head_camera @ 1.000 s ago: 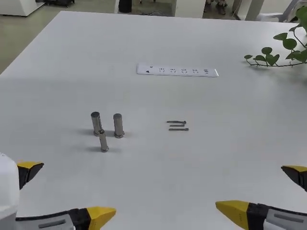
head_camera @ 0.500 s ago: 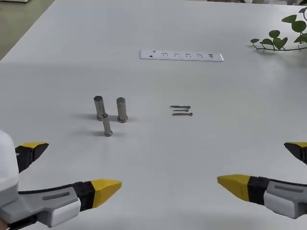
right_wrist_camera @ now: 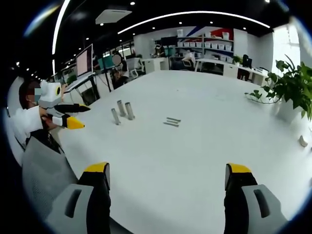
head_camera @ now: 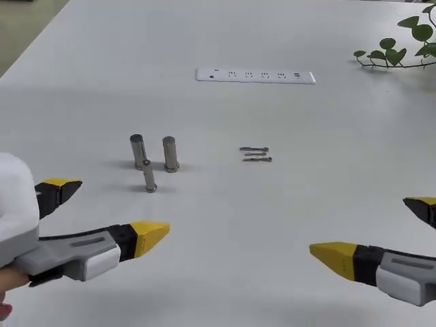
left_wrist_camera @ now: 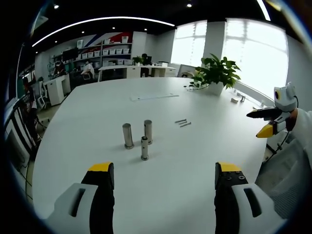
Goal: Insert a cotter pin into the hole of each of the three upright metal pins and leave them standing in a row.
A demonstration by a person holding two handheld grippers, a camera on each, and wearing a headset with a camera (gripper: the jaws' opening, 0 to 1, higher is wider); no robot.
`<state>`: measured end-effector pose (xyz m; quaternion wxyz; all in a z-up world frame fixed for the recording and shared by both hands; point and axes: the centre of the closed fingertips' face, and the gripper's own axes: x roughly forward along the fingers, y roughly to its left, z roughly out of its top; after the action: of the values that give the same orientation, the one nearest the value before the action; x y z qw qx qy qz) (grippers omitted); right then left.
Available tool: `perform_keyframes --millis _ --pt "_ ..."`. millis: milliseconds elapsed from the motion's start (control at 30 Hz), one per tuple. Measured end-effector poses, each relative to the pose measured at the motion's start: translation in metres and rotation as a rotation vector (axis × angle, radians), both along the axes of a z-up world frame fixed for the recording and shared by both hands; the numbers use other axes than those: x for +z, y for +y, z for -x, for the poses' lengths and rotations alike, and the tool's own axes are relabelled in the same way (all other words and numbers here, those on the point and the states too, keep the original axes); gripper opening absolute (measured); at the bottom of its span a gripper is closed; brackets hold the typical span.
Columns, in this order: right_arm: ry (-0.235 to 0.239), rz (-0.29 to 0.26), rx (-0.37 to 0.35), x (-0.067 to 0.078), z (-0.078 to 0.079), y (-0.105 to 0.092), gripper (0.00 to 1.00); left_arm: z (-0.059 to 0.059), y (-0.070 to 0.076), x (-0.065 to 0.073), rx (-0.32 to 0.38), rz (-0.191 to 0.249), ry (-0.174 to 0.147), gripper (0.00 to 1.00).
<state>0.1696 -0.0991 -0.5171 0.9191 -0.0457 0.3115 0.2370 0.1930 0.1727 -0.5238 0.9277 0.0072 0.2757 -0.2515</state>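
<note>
A: Why is the broad white tabletop (head_camera: 286,225) laid out this way?

B: You have it sorted by kind, I'd judge; the trailing green plant (head_camera: 402,48) and the long white power strip (head_camera: 255,75) sit far back, out of your way; your left gripper (head_camera: 112,208), grey with yellow tips, and your right gripper (head_camera: 364,228) of the same make hover near you, each facing its own side of the work, jaws spread wide and empty

A: And the count?

B: Two grippers, one strip; three short upright steel pins (head_camera: 169,153) stand clustered left of centre, two abreast and one in front, not yet a row; three small grey cotter pins (head_camera: 255,154) lie flat and parallel just to their right, apart from them, none inserted
</note>
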Motion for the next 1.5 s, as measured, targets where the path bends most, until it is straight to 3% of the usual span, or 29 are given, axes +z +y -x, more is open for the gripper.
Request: perform_keyframes --millis 67,267,400,633,833,1033,1267,1333,1500 --pt "0.002 0.000 -0.001 0.000 0.000 0.000 0.96 -0.006 -0.002 -0.002 -0.015 0.001 0.002 0.81" --pt "0.010 0.010 -0.006 -0.003 0.001 0.000 0.96 -0.030 -0.006 -0.001 -0.012 0.012 -0.030 0.71" --pt "0.017 0.018 -0.010 -0.005 0.003 -0.002 0.95 -0.047 -0.007 0.001 -0.002 0.014 -0.061 0.54" --pt "0.022 0.023 -0.020 -0.006 0.003 -0.003 0.95 -0.068 -0.009 -0.004 -0.016 -0.008 -0.080 0.40" --pt "0.018 0.021 -0.008 -0.004 0.003 0.001 0.95 -0.074 -0.009 -0.017 -0.038 -0.028 -0.052 0.34" --pt "0.026 0.031 0.001 -0.006 0.003 0.002 0.95 -0.076 -0.008 -0.032 -0.048 -0.050 -0.024 0.18" --pt "0.028 0.035 -0.002 -0.006 0.003 0.001 0.94 -0.080 -0.009 -0.039 -0.074 -0.091 -0.030 0.08" --pt "0.030 0.036 -0.003 -0.006 0.003 0.000 0.94 -0.082 -0.008 -0.040 -0.086 -0.116 -0.038 0.06" --pt "0.031 0.036 -0.005 -0.006 0.003 0.000 0.94 -0.084 -0.010 -0.039 -0.115 -0.129 -0.054 0.06"
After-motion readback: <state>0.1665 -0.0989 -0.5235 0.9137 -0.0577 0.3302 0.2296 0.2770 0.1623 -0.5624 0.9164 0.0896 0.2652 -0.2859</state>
